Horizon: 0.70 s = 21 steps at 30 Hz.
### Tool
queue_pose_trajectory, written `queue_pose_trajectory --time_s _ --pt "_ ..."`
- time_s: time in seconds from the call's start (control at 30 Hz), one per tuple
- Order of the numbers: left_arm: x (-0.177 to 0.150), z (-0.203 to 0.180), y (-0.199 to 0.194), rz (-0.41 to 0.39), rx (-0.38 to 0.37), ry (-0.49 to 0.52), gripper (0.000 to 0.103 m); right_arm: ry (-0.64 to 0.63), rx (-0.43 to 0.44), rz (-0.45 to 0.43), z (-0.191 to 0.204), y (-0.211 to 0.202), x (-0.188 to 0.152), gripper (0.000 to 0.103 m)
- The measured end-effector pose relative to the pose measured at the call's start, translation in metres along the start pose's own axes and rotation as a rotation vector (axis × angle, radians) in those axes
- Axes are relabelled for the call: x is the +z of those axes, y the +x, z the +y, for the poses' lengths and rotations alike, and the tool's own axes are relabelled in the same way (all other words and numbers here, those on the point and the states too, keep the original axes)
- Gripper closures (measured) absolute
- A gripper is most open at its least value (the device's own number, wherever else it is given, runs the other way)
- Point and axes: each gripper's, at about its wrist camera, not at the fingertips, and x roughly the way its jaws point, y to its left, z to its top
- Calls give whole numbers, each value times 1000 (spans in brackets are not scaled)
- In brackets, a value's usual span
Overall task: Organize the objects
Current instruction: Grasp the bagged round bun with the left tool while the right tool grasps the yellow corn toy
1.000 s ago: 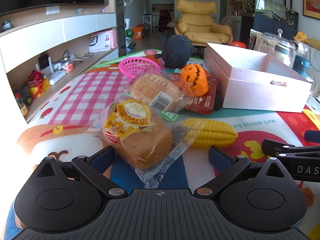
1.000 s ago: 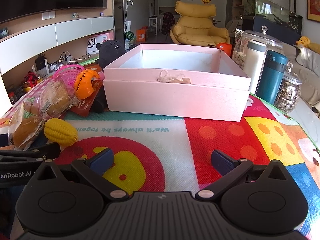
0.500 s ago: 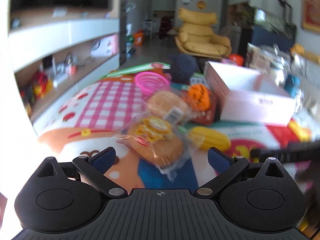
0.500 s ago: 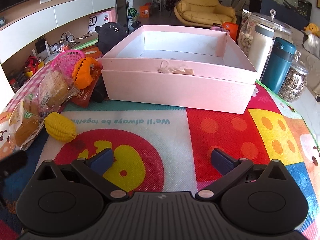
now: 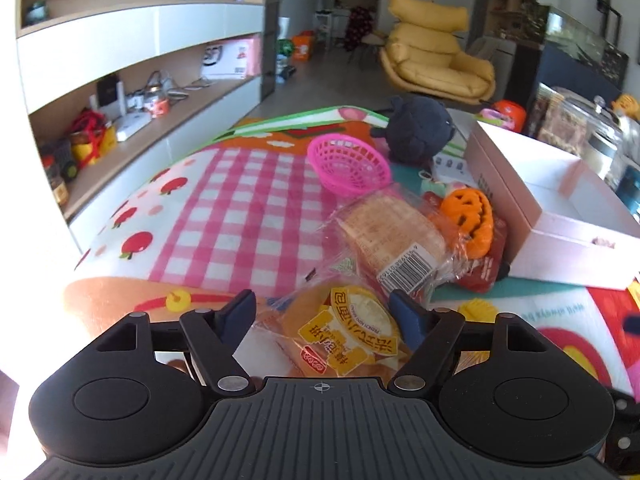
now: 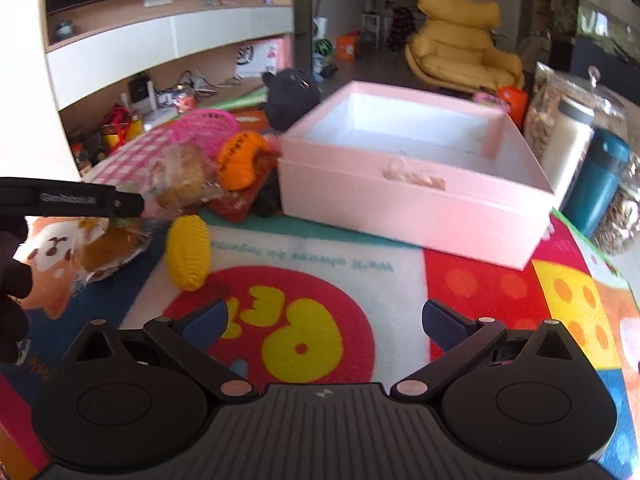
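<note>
A wrapped bun with a yellow label (image 5: 340,332) lies on the mat between the fingers of my left gripper (image 5: 324,314), which is open around it; whether the pads touch the wrapper I cannot tell. A second wrapped bread (image 5: 392,232) lies just beyond it. An orange pumpkin toy (image 5: 468,216), a yellow toy corn (image 6: 188,252) and a pink basket (image 5: 348,164) lie near the open pink box (image 6: 420,200). My right gripper (image 6: 324,320) is open and empty above the mat, in front of the box. The left gripper (image 6: 72,200) shows at the left of the right wrist view.
A dark plush toy (image 5: 420,130) sits behind the basket. Glass jars (image 6: 568,128) and a teal bottle (image 6: 600,184) stand right of the box. A red packet (image 5: 486,272) lies under the pumpkin. The checked part of the mat (image 5: 240,208) lies to the left.
My left gripper has come down and forward, so the labelled bun is now between its fingers. My right gripper has swung a little left; the box sits further right in its view.
</note>
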Motion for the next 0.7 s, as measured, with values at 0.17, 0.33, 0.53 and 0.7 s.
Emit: queue_pose_trajectory --time_s 0.17,0.33,0.53,0.7 --pt "-5 16 -11 31 -49 62 31 -102 122 -25 31 11 26 16" --pt "-9 22 -17 68 -62 30 31 -114 166 47 45 44 44 49" --pt "-14 11 -23 75 -9 38 31 -123 173 84 44 39 39 71" --pt "-23 8 -24 51 -2 21 30 -112 140 73 31 12 28 71"
